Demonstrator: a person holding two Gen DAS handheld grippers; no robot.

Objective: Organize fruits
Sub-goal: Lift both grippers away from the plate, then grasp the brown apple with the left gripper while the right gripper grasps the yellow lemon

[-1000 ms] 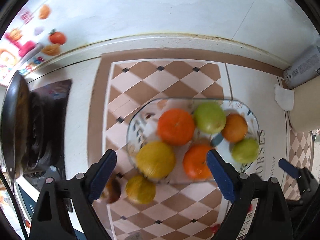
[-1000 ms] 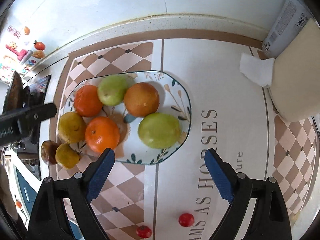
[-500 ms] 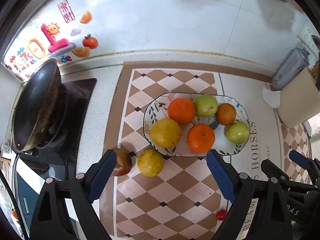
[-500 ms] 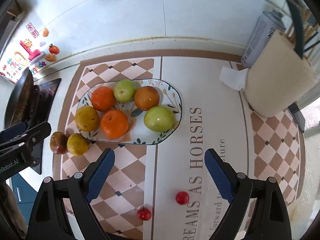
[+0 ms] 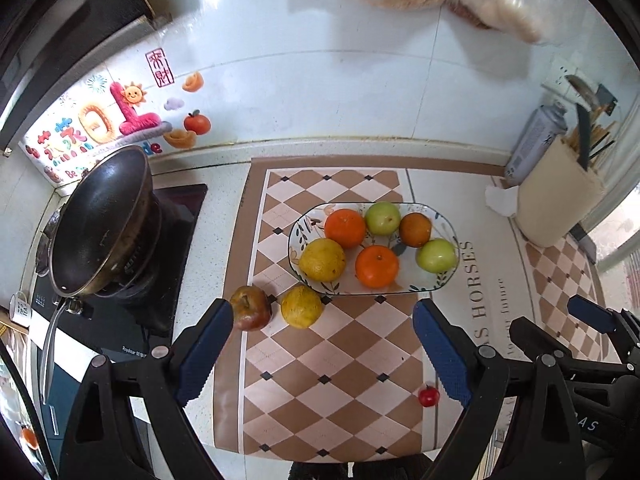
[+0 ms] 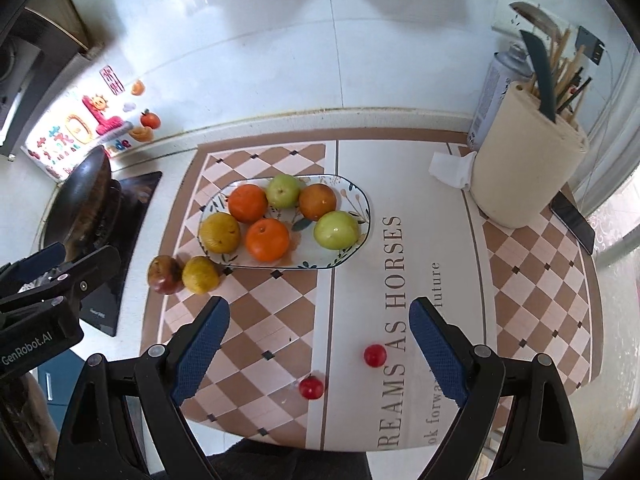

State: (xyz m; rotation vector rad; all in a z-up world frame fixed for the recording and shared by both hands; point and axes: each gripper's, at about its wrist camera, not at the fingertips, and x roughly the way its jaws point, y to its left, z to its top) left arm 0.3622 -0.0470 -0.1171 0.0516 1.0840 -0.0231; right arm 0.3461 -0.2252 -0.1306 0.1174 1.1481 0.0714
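From the left wrist view, the left claw stands wide and holds nothing, low in the frame above the checked mat. The oval plate lies at centre frame on the worktop, carrying six fruits. Two more lie off it at lower left: a yellow citrus touching the plate's near rim, and a dark red apple just beside it, right against the claw's left pad. A careless closing here could nudge the apple rather than grip it, and, being round, it may roll left towards the black cooktop and the tilted wok. A small red fruit sits by the right pad at lower right and could be knocked off the near edge.

From the right wrist view, the right claw is likewise wide and empty at the bottom of the frame. Two small red fruits lie between its fingers, close to the mat's near edge; they look slippery to pinch and likely to squirt out. The plate sits left of centre and is already crowded, so an added fruit might push the green apple over the low rim. The left claw enters at the left edge; both reaching for the plate could collide.
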